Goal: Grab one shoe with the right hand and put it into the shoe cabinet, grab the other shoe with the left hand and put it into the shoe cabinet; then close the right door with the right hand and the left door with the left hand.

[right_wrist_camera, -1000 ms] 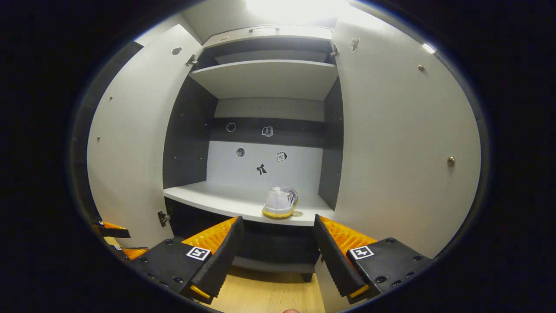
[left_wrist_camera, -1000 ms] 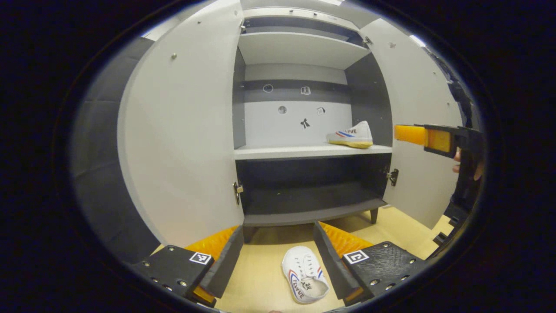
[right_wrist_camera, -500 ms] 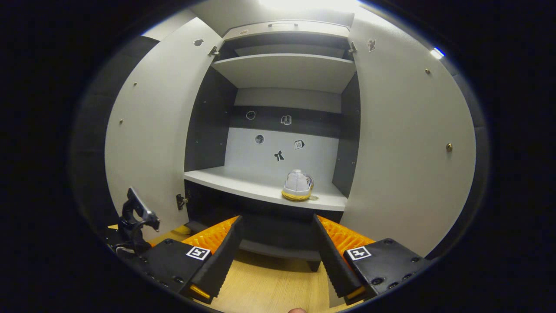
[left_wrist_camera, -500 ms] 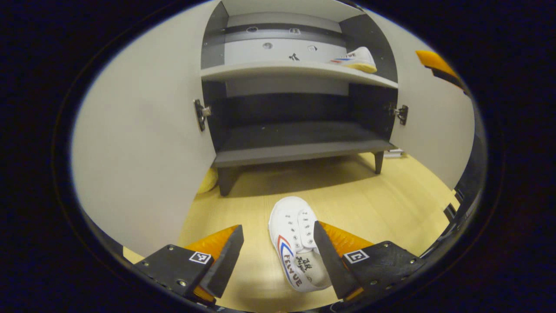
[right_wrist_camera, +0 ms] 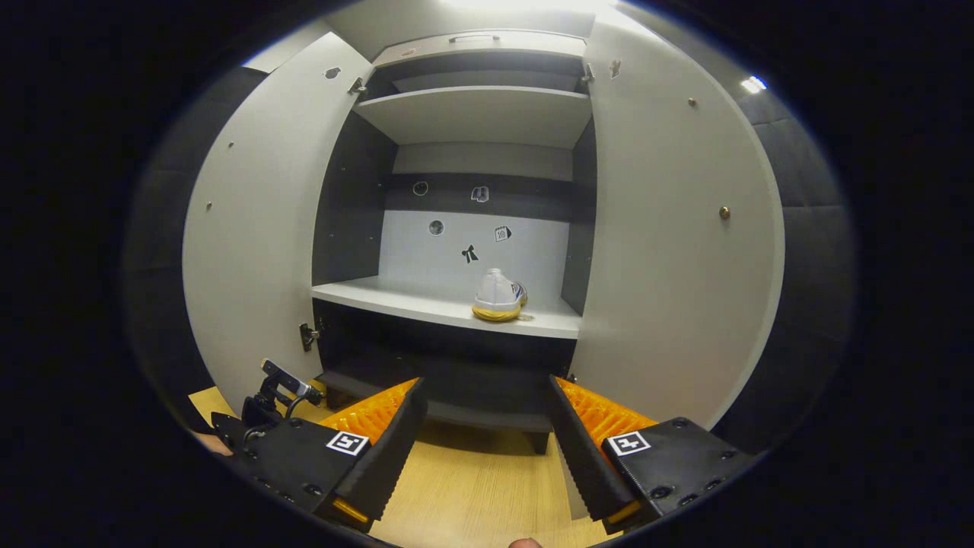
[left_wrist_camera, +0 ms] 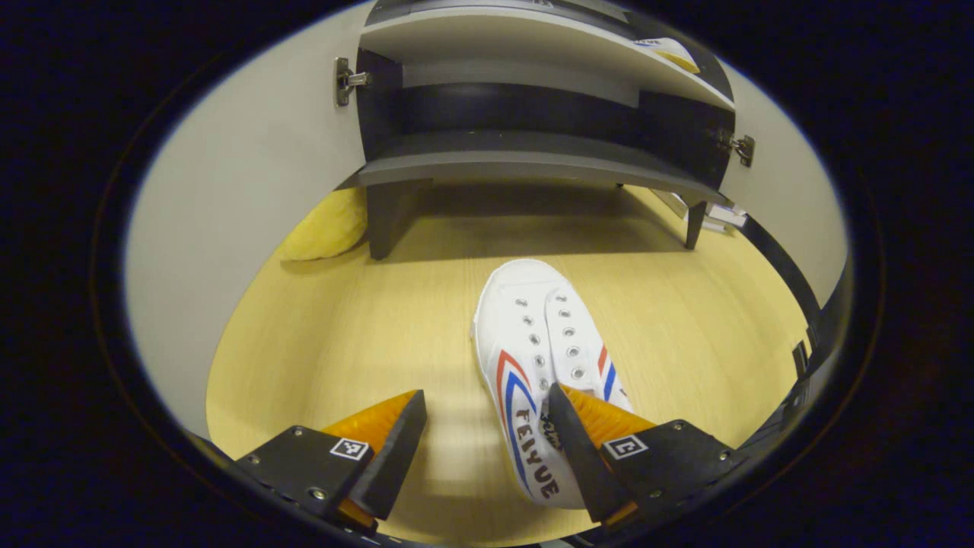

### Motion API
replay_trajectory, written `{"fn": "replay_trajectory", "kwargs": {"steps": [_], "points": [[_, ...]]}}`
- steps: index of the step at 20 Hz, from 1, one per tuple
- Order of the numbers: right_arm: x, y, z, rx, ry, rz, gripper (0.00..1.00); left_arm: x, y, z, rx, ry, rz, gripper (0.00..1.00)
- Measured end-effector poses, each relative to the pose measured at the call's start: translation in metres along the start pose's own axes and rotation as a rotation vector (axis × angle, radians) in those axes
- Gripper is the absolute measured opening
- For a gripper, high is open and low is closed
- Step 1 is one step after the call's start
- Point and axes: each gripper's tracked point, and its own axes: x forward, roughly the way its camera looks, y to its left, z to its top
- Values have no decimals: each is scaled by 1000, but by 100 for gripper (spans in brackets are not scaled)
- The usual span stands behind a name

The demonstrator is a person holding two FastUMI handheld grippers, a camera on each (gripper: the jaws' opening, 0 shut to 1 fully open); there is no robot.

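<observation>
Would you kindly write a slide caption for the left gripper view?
Open left gripper low over a white shoe on the wooden floor, before the open shoe cabinet.

There are two white canvas shoes, one on the wooden floor (left_wrist_camera: 542, 358) and one on the cabinet's middle shelf (right_wrist_camera: 498, 297), one shoe cabinet (right_wrist_camera: 472, 114) with two open doors, left (right_wrist_camera: 259, 228) and right (right_wrist_camera: 670, 251), five small stickers on its back panel (right_wrist_camera: 470, 254), and two grippers, left (left_wrist_camera: 487, 449) and right (right_wrist_camera: 483, 449).
</observation>
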Motion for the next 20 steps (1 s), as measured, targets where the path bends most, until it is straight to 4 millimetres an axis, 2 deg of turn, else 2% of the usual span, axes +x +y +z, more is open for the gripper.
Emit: {"fn": "replay_trajectory", "kwargs": {"steps": [2,4,6,7,8,10,11,12,13,16,20], "points": [[0,-3,-6,22,20,-9,98,3,-7,-4,-6,19,-43,94],[-1,-3,-11,42,37,-11,98,2,-18,-11,-34,59,-94,76],[-1,-2,-12,43,43,-8,98,6,-22,-11,-25,60,-104,50],[-1,0,-13,38,46,-3,98,4,-23,-10,-7,62,-105,42],[-2,3,-13,31,47,5,98,8,-23,-12,2,75,-94,42],[-4,6,-14,19,52,19,98,6,-22,-11,-18,86,-93,24],[-5,8,-13,16,52,23,98,0,-18,-5,-35,66,-78,24],[-6,8,-13,15,52,26,98,6,-17,-6,-47,45,-75,9],[-8,9,-13,13,52,27,98,5,-15,-5,-51,33,-77,2],[-12,9,-13,6,54,29,98,5,-14,2,-49,-4,-70,2],[-19,-2,-16,2,59,6,98,0,-14,17,-11,-54,-76,2]]}}
